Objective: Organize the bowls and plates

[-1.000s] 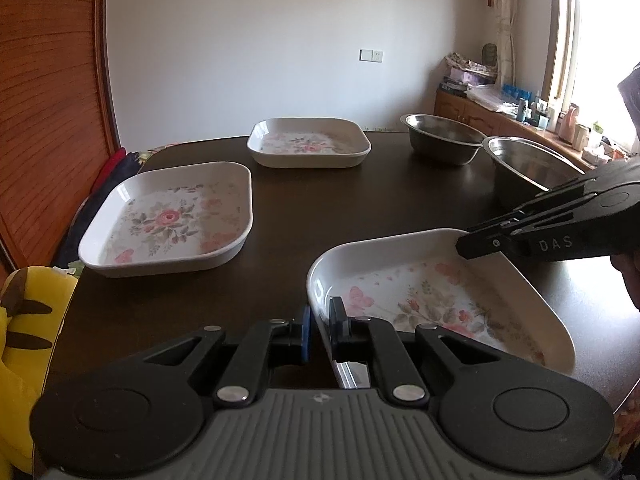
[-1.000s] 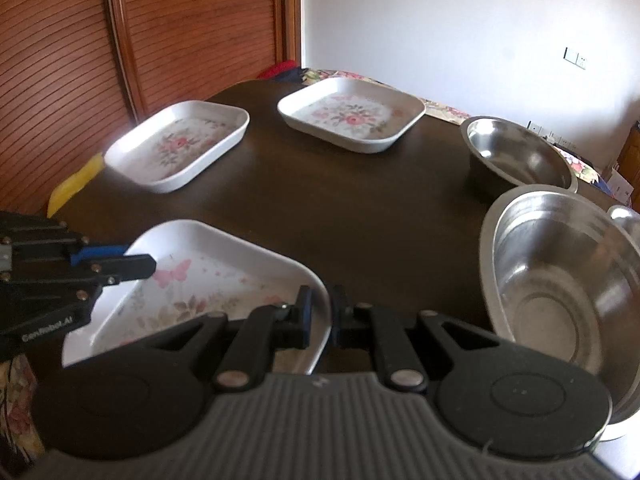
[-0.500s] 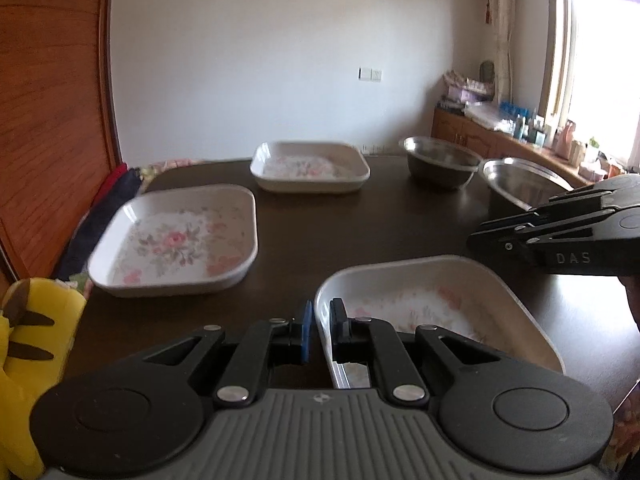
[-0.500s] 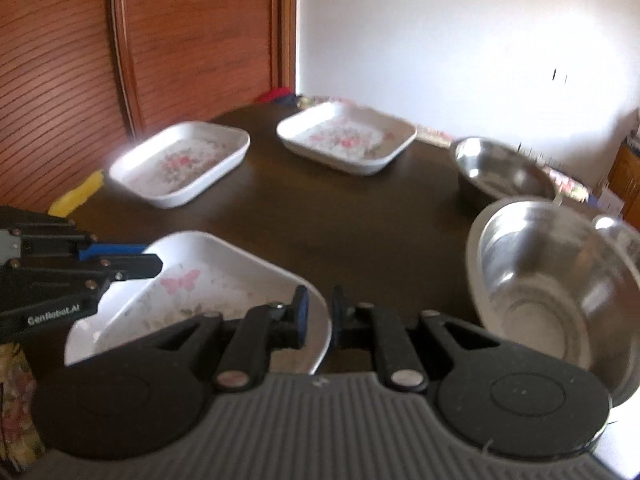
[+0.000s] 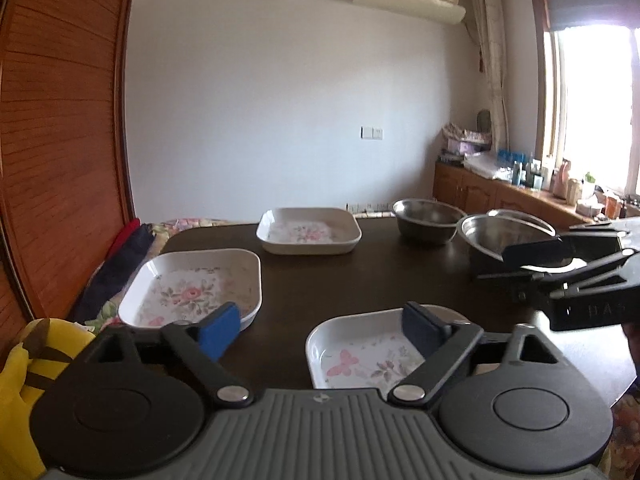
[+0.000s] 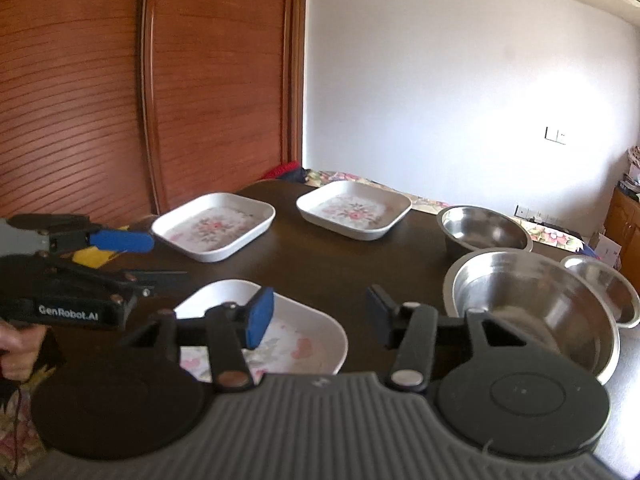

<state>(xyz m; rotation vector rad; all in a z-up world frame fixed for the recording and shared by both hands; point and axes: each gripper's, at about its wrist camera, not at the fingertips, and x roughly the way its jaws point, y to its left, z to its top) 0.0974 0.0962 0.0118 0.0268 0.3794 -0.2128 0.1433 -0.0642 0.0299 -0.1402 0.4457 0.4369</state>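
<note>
Three white floral plates lie apart on the dark table (image 5: pixel 380 276): a near plate (image 5: pixel 356 360) (image 6: pixel 308 336), a left plate (image 5: pixel 200 284) (image 6: pixel 216 228) and a far plate (image 5: pixel 308 232) (image 6: pixel 352 210). Three steel bowls (image 6: pixel 484 232) (image 6: pixel 528 304) (image 6: pixel 604 288) cluster at the right. My left gripper (image 5: pixel 320 328) (image 6: pixel 148 258) hovers over the near plate's left rim, jaws opening wide, gripping nothing. My right gripper (image 6: pixel 320 318) (image 5: pixel 516 264) is above that plate's right corner. Its jaws are opening too, with nothing pressed between them.
A yellow plush toy (image 5: pixel 20 360) sits off the table's left edge, by a wooden panelled wall (image 6: pixel 160 100). A sideboard (image 5: pixel 500 188) with bottles stands under the window at the right. A person's hand (image 6: pixel 16 352) holds the left gripper.
Both grippers were shut at the near plate's rim. Both jaws have since spread apart, letting it go, and the grippers have drawn back and up.
</note>
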